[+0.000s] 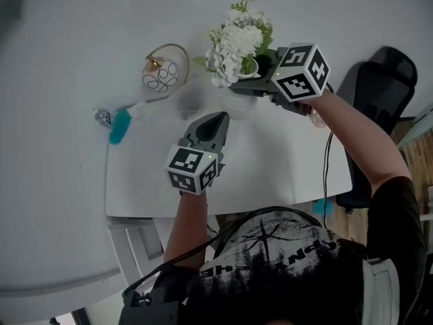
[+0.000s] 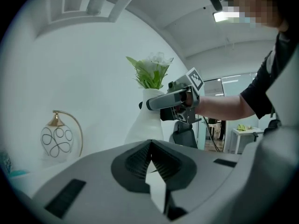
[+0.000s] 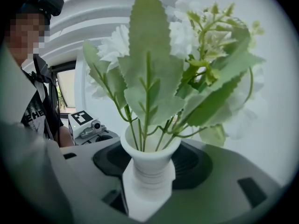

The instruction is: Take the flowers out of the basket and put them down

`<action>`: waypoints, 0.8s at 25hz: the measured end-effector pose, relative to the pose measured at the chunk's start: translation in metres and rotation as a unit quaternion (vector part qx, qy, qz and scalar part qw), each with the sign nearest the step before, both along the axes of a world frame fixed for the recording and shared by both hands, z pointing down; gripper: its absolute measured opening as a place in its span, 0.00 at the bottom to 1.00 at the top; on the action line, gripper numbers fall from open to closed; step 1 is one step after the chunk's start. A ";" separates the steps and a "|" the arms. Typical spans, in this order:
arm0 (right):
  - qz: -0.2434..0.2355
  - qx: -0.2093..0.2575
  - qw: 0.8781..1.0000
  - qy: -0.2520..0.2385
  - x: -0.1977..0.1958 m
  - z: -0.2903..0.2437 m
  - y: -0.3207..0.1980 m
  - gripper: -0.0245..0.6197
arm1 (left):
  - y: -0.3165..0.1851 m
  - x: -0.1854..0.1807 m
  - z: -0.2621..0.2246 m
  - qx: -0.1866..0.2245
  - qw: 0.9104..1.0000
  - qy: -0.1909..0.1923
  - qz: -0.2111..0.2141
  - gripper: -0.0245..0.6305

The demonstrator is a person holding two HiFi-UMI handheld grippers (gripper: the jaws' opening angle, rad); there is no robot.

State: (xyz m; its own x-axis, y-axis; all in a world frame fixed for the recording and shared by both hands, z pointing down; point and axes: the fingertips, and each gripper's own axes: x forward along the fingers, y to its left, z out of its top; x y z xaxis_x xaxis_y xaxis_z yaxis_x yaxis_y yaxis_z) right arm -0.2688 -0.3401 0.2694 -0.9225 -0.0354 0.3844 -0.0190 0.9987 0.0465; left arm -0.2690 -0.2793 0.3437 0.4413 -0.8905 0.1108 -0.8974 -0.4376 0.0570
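Observation:
White flowers with green leaves (image 1: 237,42) stand upright in a white vase (image 2: 147,120) at the far side of the white table (image 1: 284,161). My right gripper (image 1: 247,80) is shut on the vase's narrow neck (image 3: 149,164), just under the flared rim, and the stems (image 3: 145,129) rise straight in front of its camera. My left gripper (image 1: 220,117) is shut and holds nothing. It hovers over the table a little nearer than the vase, pointing at it (image 2: 152,146). No basket shows in any view.
A gold-arched ornament with a glass globe (image 1: 162,73) stands left of the vase. A teal-handled tool (image 1: 120,126) lies beside it near the table's left edge. A black office chair (image 1: 379,80) stands off the table's right side.

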 end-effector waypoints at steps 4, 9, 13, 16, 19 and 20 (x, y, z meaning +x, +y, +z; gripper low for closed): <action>0.014 0.005 1.000 -0.003 0.059 -0.010 -0.009 0.44 | -0.013 0.055 -0.008 -0.005 1.000 -0.007 0.019 0.05; 0.038 0.003 0.999 0.005 0.102 0.007 -0.013 0.44 | -0.020 0.093 0.001 -0.008 0.999 -0.009 0.046 0.05; 0.057 -0.001 0.998 0.014 0.133 0.023 -0.021 0.44 | -0.029 0.117 0.006 -0.015 0.998 -0.006 0.059 0.05; 0.070 -0.001 0.997 0.020 0.153 0.034 -0.025 0.44 | -0.034 0.131 0.012 -0.020 0.998 0.003 0.062 0.05; 0.084 -0.002 0.996 0.025 0.173 0.049 -0.026 0.44 | -0.035 0.145 0.023 -0.027 0.998 0.003 0.064 0.05; 0.088 -0.002 0.996 0.027 0.179 0.054 -0.026 0.44 | -0.034 0.149 0.027 -0.030 0.997 0.002 0.064 0.05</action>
State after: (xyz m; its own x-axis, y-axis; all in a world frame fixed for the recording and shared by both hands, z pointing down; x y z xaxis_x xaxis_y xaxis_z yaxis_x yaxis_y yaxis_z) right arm -0.0893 -0.3660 0.3238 -0.8802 -0.1933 0.4334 -0.1914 0.9803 0.0485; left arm -0.1200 -0.3136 0.3707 0.5519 -0.8183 0.1604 -0.8338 -0.5446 0.0906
